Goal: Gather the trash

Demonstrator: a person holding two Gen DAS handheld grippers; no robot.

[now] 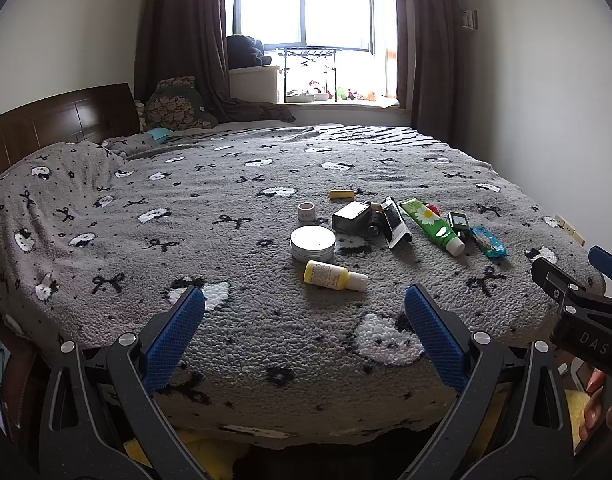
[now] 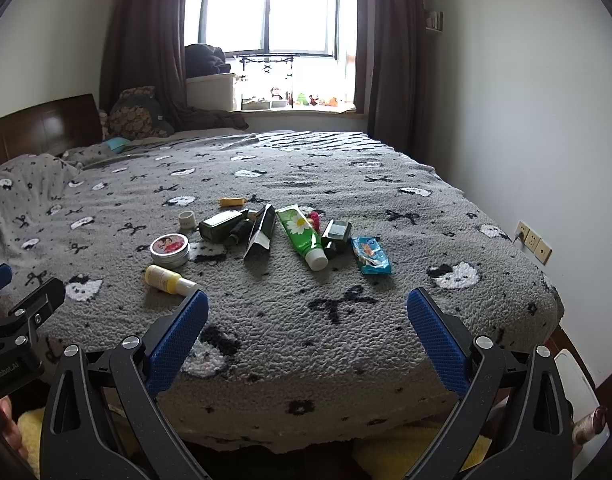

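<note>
Several small items lie in a cluster on the grey patterned bedspread (image 1: 186,208): a yellow bottle (image 1: 334,276) (image 2: 168,279), a round tin (image 1: 312,243) (image 2: 170,249), a green tube (image 1: 432,225) (image 2: 303,236), a blue wipes packet (image 1: 488,242) (image 2: 370,255), a dark green bottle (image 2: 222,224), a black carton (image 1: 395,222) (image 2: 261,233), a small white jar (image 1: 306,212) (image 2: 187,220) and a yellow stick (image 1: 341,194) (image 2: 232,201). My left gripper (image 1: 304,312) is open and empty above the bed's near edge. My right gripper (image 2: 308,316) is open and empty, also short of the cluster.
A wooden headboard (image 1: 54,120) and pillows are at the left. A window sill (image 1: 338,100) with toys and a white box is at the back. A wall with sockets (image 2: 534,244) runs along the right. Yellow fabric (image 2: 406,452) lies below the bed edge.
</note>
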